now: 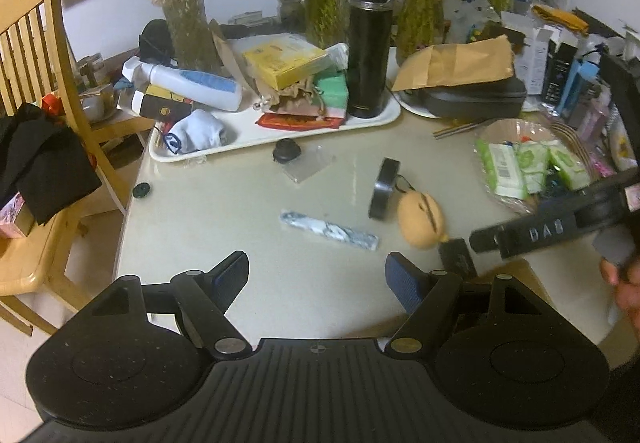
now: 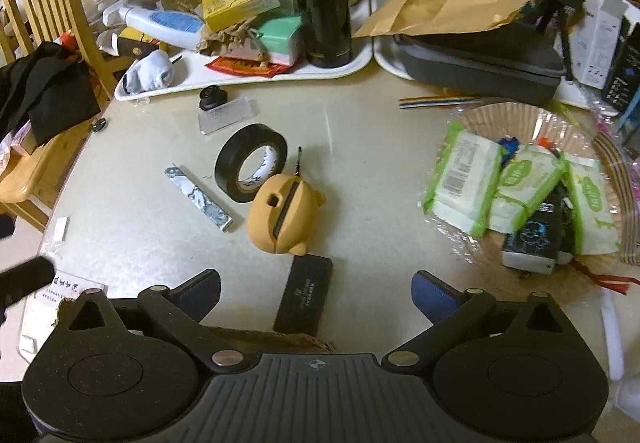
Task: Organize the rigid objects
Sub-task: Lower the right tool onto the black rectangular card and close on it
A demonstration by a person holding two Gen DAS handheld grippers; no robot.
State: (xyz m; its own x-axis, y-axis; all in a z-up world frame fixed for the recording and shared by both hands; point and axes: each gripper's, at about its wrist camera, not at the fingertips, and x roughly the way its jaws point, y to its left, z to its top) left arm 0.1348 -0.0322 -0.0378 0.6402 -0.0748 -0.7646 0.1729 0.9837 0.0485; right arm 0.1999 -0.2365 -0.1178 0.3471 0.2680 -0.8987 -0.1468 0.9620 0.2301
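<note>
Loose items lie on the beige table (image 1: 320, 283): a black tape roll (image 2: 251, 167), a tan pig-shaped case (image 2: 282, 217), a marbled bar (image 2: 199, 199), a flat black box (image 2: 305, 295), a small black camera (image 2: 213, 97) on a clear plastic piece (image 2: 226, 116). The tape roll (image 1: 383, 189), the case (image 1: 421, 219) and the bar (image 1: 329, 230) also show in the left wrist view. My left gripper (image 1: 317, 277) is open and empty above the table's near edge. My right gripper (image 2: 316, 293) is open, its fingers either side of the black box, above it.
A white tray (image 1: 256, 141) holds a black flask (image 1: 369, 45), boxes, a lotion bottle and a sock. A dark case (image 2: 480, 59) lies under a brown envelope. A basket (image 2: 540, 123) holds wipe packs at right. A wooden chair (image 1: 36, 83) stands left. Plant vases line the back.
</note>
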